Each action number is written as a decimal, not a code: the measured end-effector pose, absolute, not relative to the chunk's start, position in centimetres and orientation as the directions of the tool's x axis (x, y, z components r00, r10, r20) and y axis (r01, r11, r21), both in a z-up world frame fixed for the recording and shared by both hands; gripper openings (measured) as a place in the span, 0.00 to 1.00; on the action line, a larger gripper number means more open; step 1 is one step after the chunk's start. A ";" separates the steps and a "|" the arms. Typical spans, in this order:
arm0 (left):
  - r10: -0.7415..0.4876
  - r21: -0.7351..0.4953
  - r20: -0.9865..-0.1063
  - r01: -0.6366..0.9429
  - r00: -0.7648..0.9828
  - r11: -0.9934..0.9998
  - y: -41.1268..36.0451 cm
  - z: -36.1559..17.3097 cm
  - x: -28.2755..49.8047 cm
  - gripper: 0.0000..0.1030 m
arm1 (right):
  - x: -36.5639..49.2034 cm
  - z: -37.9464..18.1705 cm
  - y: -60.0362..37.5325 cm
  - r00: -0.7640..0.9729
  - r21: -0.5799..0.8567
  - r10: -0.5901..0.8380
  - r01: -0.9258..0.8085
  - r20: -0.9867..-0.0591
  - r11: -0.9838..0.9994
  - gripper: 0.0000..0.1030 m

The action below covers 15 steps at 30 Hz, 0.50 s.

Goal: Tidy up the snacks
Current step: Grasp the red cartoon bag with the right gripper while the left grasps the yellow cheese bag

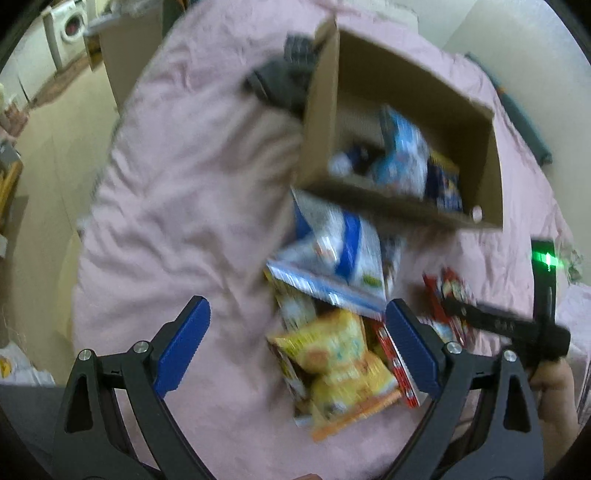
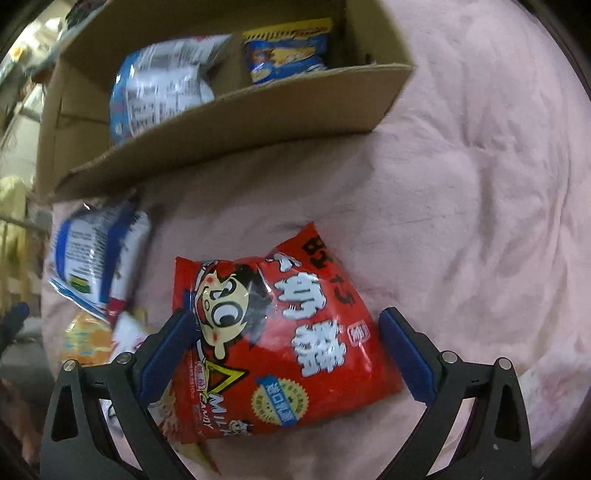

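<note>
Pink bed (image 2: 461, 184) carries cardboard box (image 2: 236, 114), loose snack packets (image 2: 280, 339).

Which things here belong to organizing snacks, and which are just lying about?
Job:
brown cardboard box
red milk candy bag
yellow snack bag
blue-and-white snack bag
right gripper, jaws open around the red bag
left gripper, open

Lying about:
pink bedspread
dark grey cloth
white washing machine

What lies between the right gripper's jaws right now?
The red milk candy bag lies between the open jaws of the right gripper, on the pink blanket, in the right wrist view.
</note>
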State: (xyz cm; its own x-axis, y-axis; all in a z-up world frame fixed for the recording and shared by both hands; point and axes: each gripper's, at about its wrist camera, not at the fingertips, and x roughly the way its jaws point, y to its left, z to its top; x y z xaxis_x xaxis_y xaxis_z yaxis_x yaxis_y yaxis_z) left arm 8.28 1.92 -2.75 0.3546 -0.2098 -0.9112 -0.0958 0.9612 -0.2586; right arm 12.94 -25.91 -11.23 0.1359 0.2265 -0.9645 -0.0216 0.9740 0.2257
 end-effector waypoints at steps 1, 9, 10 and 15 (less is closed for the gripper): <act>-0.219 -0.261 -0.916 -0.083 0.336 0.962 1.1 -3.2 7.9 0.91 | 13.0 -11.3 -25.8 0.134 0.224 0.225 -0.022 -0.965 0.974 0.91; -0.194 -0.213 -0.948 -0.048 0.253 0.976 -2.2 -5.8 7.0 0.90 | 12.1 -10.5 -25.6 0.159 0.215 0.222 -0.063 -0.962 0.975 0.56; -0.196 -0.213 -0.949 -0.043 0.248 0.976 -2.5 -6.1 6.9 0.87 | 11.9 -10.2 -25.8 0.170 0.216 0.224 -0.063 -0.960 0.974 0.53; -0.163 -0.175 -0.956 -0.030 0.245 0.984 -3.4 -7.4 6.9 0.60 | 11.1 -9.0 -26.2 0.214 0.236 0.240 -0.045 -0.947 0.971 0.39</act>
